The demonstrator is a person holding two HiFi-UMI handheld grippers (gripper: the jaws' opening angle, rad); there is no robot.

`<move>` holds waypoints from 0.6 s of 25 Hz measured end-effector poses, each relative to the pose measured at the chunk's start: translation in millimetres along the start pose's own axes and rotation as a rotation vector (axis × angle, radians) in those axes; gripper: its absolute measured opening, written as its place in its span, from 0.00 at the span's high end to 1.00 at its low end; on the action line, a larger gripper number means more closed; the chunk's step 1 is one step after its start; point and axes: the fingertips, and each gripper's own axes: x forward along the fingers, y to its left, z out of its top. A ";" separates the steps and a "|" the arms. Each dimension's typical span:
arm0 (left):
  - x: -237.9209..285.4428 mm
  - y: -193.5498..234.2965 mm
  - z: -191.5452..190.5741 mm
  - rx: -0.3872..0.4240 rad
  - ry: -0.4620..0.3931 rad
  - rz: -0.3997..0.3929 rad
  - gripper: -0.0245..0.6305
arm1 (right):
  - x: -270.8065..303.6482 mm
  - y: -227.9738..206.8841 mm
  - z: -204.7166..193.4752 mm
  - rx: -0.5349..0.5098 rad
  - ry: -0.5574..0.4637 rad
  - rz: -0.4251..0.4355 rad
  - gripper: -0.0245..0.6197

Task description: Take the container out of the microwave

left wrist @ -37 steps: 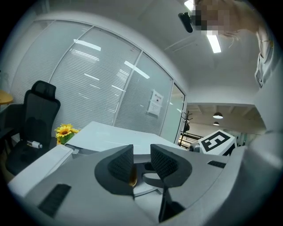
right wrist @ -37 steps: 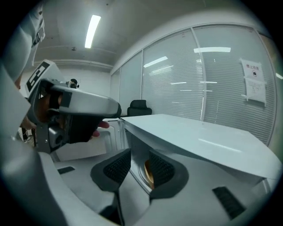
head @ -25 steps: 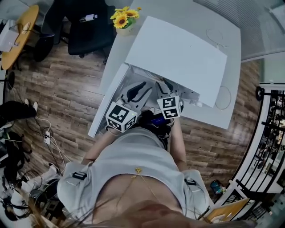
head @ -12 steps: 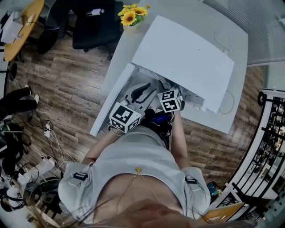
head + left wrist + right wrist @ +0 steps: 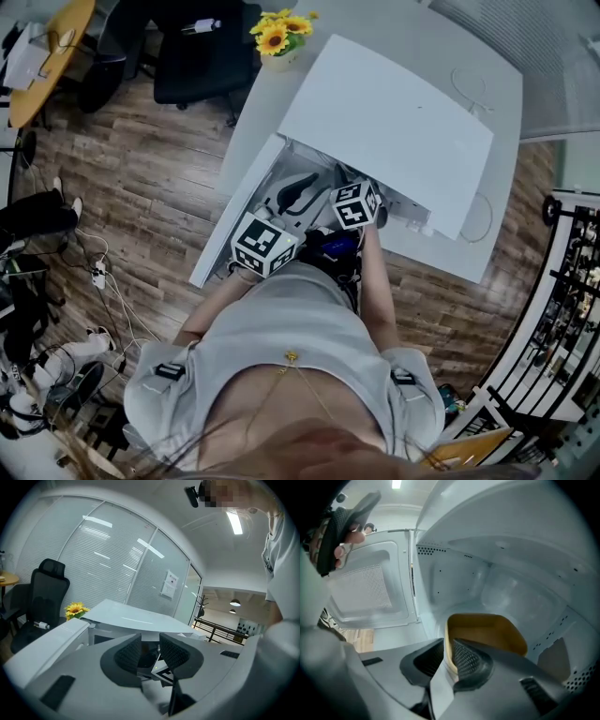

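A white microwave (image 5: 384,131) stands on the white table with its door (image 5: 239,211) swung open to the left. Inside it sits a tan open container (image 5: 487,627). My right gripper (image 5: 447,658) reaches down into the cavity. Its jaws are closing, one pad on each side of the container's near wall, and both pads touch that wall. In the head view only its marker cube (image 5: 354,204) shows at the opening. My left gripper (image 5: 150,651) hangs outside in front of the opening, open, with nothing between its pads; its jaws (image 5: 300,192) show beside the door.
Yellow flowers (image 5: 277,36) stand on the table's (image 5: 469,56) far left corner. A black office chair (image 5: 192,66) is on the wooden floor to the left. The open door (image 5: 370,588) sits close on the right gripper's left.
The right gripper's cube has pushed a little further into the microwave opening. The left gripper has kept its place.
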 end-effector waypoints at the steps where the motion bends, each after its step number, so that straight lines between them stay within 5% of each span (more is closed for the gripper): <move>1: -0.1 0.4 0.4 0.000 -0.002 0.001 0.78 | 0.1 -0.8 0.1 -0.006 0.001 -0.003 0.87; 15: 0.6 -0.6 -3.0 -0.013 -0.003 0.003 0.78 | -3.8 -1.0 -4.0 -0.044 0.008 -0.003 0.91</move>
